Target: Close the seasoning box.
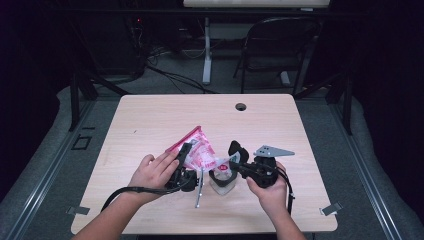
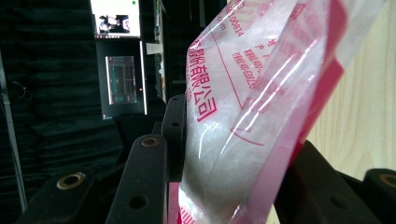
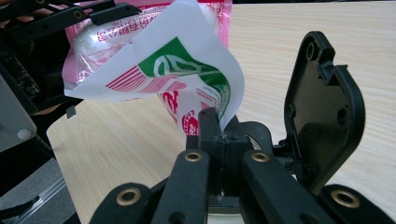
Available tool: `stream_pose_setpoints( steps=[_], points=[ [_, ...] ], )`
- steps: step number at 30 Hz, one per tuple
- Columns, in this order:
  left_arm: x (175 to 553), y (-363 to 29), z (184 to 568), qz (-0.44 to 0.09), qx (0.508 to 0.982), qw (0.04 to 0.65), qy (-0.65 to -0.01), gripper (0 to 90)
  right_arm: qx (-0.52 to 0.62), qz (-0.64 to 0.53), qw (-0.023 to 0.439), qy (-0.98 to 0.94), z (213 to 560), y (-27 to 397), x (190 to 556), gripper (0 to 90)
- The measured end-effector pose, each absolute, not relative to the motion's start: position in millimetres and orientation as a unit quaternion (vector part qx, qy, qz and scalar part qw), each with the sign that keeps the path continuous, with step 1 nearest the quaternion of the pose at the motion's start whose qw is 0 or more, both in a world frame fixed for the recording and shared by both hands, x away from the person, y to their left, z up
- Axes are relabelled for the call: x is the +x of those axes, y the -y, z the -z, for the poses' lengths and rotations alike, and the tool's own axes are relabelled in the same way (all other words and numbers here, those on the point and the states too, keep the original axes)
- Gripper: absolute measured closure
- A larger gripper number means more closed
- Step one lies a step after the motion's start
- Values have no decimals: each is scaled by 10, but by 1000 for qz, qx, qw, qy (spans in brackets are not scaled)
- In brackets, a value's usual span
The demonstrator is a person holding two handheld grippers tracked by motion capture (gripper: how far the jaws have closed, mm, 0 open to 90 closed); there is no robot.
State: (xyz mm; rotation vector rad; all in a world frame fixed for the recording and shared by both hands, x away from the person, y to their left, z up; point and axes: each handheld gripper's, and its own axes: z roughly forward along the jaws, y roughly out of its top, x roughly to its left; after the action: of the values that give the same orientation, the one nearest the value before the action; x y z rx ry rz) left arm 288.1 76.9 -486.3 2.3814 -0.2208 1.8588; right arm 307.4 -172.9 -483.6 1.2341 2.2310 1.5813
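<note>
Evidently crinkly, glossy pink-and-clear plastic bag, white-filled.

The clear bag with pink edges carries pink print. In the left gripper view large Chinese characters run sideways down its face, of which 有限公司 can be read. Beside them, nearer the bag's top, stand smaller rows of digits, partly readable as 100814 and a longer number ending in 88; the rest is too blurred. In the right gripper view the same bag shows a green round emblem with a white swirl, pink stripes to its left, and below it a pink round mark and a pink character, neither readable.
</note>
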Motion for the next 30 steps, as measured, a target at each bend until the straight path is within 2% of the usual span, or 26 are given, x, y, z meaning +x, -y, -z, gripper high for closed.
stream_pose_setpoints(
  steps=[30],
  points=[
    [2877,-751,4837,-618,780,54,81,670,412,-525,70,-741,4856,1722,3081,900]
  ],
)
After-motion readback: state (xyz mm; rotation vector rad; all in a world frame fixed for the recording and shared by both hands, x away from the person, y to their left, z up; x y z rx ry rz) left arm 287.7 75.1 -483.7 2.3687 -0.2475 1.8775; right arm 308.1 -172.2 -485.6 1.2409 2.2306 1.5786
